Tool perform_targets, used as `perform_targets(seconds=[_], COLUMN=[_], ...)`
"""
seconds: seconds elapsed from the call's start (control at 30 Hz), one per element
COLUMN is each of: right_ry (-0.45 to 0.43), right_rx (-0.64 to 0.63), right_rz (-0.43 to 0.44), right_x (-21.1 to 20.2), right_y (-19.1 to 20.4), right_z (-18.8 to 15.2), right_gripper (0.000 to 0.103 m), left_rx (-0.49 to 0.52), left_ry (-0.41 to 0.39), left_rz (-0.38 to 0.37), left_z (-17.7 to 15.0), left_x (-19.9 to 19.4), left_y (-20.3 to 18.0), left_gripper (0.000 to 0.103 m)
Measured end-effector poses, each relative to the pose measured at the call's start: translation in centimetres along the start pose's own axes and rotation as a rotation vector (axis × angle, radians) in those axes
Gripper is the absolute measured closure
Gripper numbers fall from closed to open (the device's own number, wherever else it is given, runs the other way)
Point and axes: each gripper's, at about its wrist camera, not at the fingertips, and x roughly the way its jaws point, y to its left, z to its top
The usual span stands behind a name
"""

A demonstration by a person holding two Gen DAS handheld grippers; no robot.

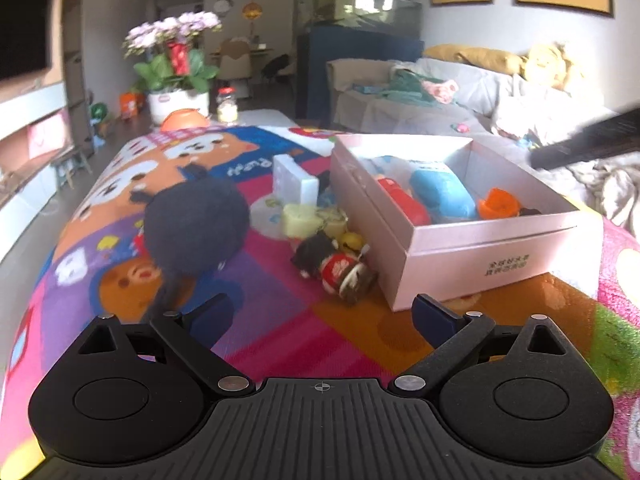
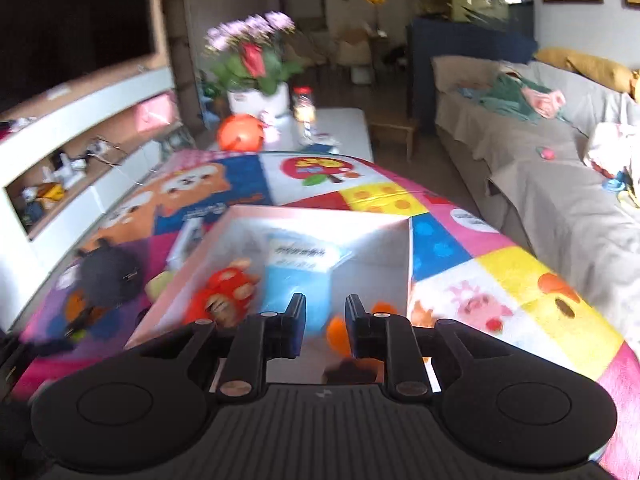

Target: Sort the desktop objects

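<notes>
A: Why is the left gripper point(image 1: 320, 316) spread wide?
B: It holds nothing. The small brown plush doll point(image 1: 334, 266) lies just beside the pale pink cardboard box point(image 1: 480, 240).
A: And the right gripper point(image 2: 325, 326)?
B: Narrow, empty, above the box.

Upside-down Chinese print on the pink box point(image 1: 472, 248) is illegible.

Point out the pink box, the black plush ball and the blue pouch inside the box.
pink box point(image 1: 492, 240), left wrist view, near side wall.
black plush ball point(image 1: 196, 226), left wrist view, middle of its body.
blue pouch point(image 1: 440, 194), left wrist view, middle of its top.
</notes>
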Motion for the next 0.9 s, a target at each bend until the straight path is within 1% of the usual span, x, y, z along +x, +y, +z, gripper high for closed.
perform_targets(seconds=[0.03, 0.07, 0.1, 0.13, 0.2, 0.23, 0.3, 0.37, 0.4, 0.5, 0.53, 0.63, 0.67, 0.7, 0.73, 0.77, 0.8, 0.83, 0.9], right_ry=[-0.008, -0.017, -0.027, -0.035, -0.045, -0.043, -0.022, 0.007, 0.020, 0.048, 0.049, 0.027, 0.022, 0.018, 0.017, 0.020, 0.016, 0.010, 0.009], right_rx=[-0.002, -0.006, -0.010, -0.013, -0.017, -0.013, 0.008, 0.029, 0.036, 0.075, 0.086, 0.085, 0.077, 0.071, 0.072, 0.073, 0.073, 0.076, 0.090], right_rz=[0.022, 0.035, 0.038, 0.036, 0.034, 0.033, 0.037, 0.041, 0.042, 0.046, 0.050, 0.026, 0.020, 0.019, 0.023, 0.030, 0.034, 0.040, 0.039], right_x=[-0.9, -1.7, -2.5, -3.0, -3.9, -4.2, -4.0, -3.5, -3.2, -2.3, -2.1, -1.9, -1.8, -1.7, -1.6, -1.4, -1.4, -1.4, -1.3], right_y=[0.0, 0.1, 0.2, 0.3, 0.5, 0.5, 0.3, 0.1, 0.0, -0.2, -0.2, 0.0, 0.1, 0.2, 0.2, 0.2, 0.3, 0.2, 0.0], right_z=[-0.8, -1.6, -2.5, -3.3, -5.1, -6.0, -7.5, -8.8, -9.3, -10.3, -10.7, -11.3, -11.5, -11.7, -11.9, -12.0, -12.0, -11.9, -12.0], right_gripper=[0.078, 0.076, 0.072, 0.067, 0.063, 0.061, 0.058, 0.057, 0.057, 0.056, 0.054, 0.050, 0.049, 0.047, 0.045, 0.045, 0.043, 0.040, 0.040], left_rx=[0.021, 0.045, 0.068, 0.088, 0.115, 0.131, 0.169, 0.199, 0.205, 0.214, 0.211, 0.187, 0.179, 0.170, 0.173, 0.184, 0.197, 0.211, 0.203], left_ry=[0.001, 0.007, 0.014, 0.016, 0.011, 0.008, 0.001, 0.014, 0.022, 0.027, 0.027, 0.038, 0.035, 0.034, 0.042, 0.047, 0.048, 0.054, 0.071], left_rz=[-0.007, -0.008, -0.004, 0.003, 0.007, 0.003, 0.003, 0.001, -0.001, 0.026, 0.043, 0.139, 0.130, 0.106, 0.081, 0.076, 0.090, 0.101, 0.095], left_z=[0.3, 0.6, 0.9, 1.1, 1.4, 1.6, 1.8, 1.9, 1.9, 1.6, 1.5, 1.3, 1.2, 1.2, 1.2, 1.3, 1.4, 1.5, 1.8], left_x=[0.5, 1.1, 1.8, 2.3, 3.3, 3.7, 4.4, 5.2, 5.4, 5.5, 5.3, 4.4, 4.0, 3.7, 3.6, 3.7, 4.0, 4.4, 5.5], left_y=[-0.1, -0.1, -0.2, -0.2, -0.2, -0.3, -0.5, -0.8, -0.9, -0.7, -0.4, 0.6, 0.9, 1.2, 1.4, 1.3, 1.1, 1.0, 1.0], left_gripper=[0.016, 0.021, 0.029, 0.029, 0.028, 0.027, 0.027, 0.031, 0.037, 0.039, 0.039, 0.039, 0.040, 0.037, 0.028, 0.023, 0.017, 0.017, 0.017])
